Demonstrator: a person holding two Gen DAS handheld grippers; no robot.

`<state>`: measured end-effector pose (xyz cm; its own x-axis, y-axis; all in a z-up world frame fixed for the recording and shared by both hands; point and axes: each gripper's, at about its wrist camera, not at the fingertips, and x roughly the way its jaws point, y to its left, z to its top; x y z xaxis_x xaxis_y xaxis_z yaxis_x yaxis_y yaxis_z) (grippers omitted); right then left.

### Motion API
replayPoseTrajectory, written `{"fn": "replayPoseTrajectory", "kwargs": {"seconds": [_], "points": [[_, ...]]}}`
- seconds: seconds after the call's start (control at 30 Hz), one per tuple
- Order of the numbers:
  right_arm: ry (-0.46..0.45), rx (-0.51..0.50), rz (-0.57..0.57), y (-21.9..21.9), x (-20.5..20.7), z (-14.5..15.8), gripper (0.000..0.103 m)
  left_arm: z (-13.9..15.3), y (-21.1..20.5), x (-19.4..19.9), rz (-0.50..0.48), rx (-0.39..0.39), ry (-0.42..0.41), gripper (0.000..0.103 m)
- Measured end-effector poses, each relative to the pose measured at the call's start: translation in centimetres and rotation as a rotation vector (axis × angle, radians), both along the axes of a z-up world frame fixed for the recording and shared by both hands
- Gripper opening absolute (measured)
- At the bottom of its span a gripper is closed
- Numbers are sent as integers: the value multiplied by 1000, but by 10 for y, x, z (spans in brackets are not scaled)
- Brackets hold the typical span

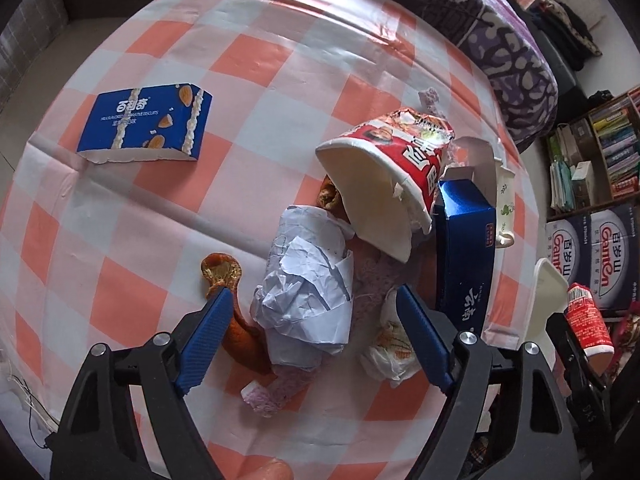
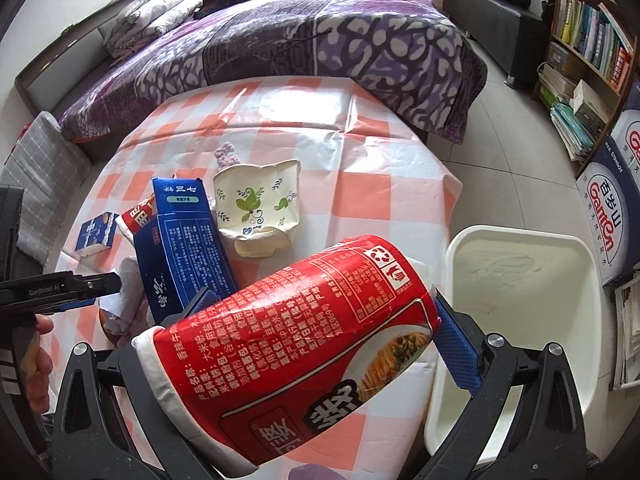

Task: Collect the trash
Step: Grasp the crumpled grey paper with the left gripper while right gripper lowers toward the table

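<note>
Here, crumpled paper (image 1: 306, 300) lies between the open left jaws.

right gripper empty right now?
No: in the right wrist view the right gripper is clamped on a red noodle cup, lying sideways between its blue pads beside the white bin.

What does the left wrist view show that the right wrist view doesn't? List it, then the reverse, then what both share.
Left wrist only: the crumpled paper between the open left gripper fingers, orange peel, a pink wrapper.

Right wrist only: the right gripper shut on a red noodle cup, the bin's bare inside, the bed's pillows.

Both: the checked tablecloth, blue box, biscuit box, flattened flowered cup, bookshelf.
</note>
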<state>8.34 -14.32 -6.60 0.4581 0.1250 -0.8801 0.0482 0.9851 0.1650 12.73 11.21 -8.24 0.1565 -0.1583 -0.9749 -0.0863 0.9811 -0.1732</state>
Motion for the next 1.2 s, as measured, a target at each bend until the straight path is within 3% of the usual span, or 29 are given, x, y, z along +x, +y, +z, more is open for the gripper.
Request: {"fn": "replayPoseTrajectory", "kwargs": {"seconds": [0.07,0.13,0.23,0.43,0.57,1.0,1.2], "points": [[1,0,25,10,4,-2,96,-9,-5,2,-19,30,25,70],[-2,4,52,21,7,-2,96,-17,-3,3,-21,61,60,52],[-8,-17,106,41,11,-3,96,-13,4,4,-13,45,48,50],[-6,-83,189,81,18,-8,96,19,29,3,62,-60,-74,50],[10,-70,201,97,27,-12,96,34,45,0,104,-99,-124,50],[37,-124,212,126,36,-29,92,34,51,3,141,-132,-136,50],[30,-63,217,120,35,-24,91,34,51,2,142,-147,-141,50]]}}
